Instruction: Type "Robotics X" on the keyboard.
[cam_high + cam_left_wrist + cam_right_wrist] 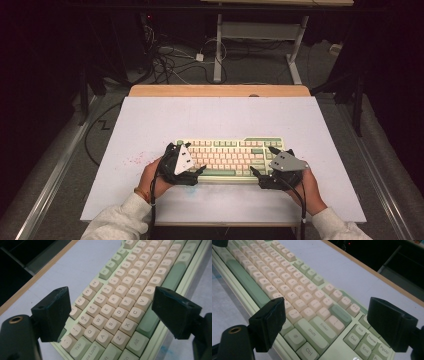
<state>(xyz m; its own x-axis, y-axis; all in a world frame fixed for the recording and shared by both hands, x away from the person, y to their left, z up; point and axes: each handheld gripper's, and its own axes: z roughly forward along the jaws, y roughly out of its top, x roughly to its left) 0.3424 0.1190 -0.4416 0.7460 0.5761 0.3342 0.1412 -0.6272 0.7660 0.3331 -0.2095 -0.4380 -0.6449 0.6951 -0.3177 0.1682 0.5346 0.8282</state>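
Your left gripper (184, 161) sits over the keyboard's (227, 156) left end, at about 9 o'clock from the board's middle in the high view. In the left gripper view (107, 312) its two black jaws stand wide apart, with the letter keys from Q to B between them and nothing clamped. The keyboard, pale green with cream keys, lies flat on the white table top (150, 125), towards the near edge at 6 o'clock. Your right gripper (280, 167) sits over the keyboard's right end, at about 3 o'clock. In the right gripper view (325, 326) its jaws are spread just as wide above the Enter and Shift keys, gripping nothing. Both hands are on the grippers' near sides.
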